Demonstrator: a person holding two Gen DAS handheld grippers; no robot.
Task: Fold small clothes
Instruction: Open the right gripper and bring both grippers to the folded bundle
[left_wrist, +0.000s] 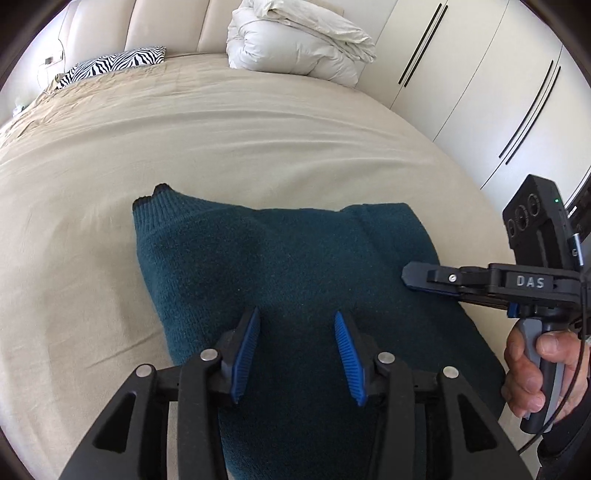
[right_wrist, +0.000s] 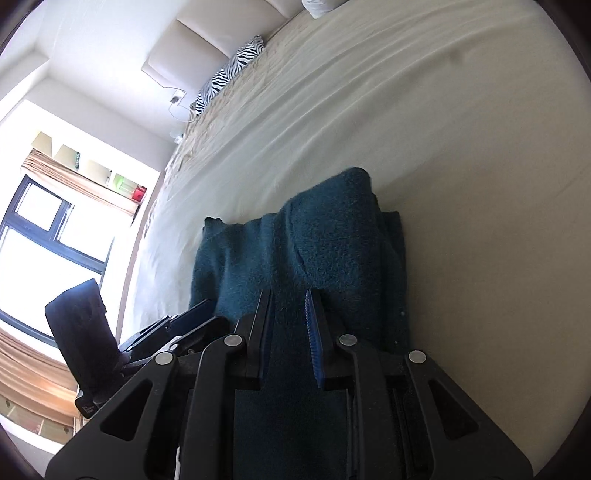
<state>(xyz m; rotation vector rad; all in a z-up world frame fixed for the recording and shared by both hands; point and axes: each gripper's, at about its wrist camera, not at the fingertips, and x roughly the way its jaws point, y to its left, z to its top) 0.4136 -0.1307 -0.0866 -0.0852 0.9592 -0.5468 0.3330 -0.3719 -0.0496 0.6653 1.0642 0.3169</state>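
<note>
left claw gapes apart over teal sweater; right claw narrow, grip cannot be told.

Left gripper angled downward, blue pads parted, nothing pinched. Right gripper tilted on its side, jaws narrow; hand wrapped around grey handle.

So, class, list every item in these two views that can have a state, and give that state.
sweater, folded, lying on the bed
left gripper, open above the sweater, holding nothing
right gripper, jaws nearly together over the sweater; grip unclear
duvet, bundled up at the headboard
zebra pillow, lying flat
wardrobe doors, shut
</note>
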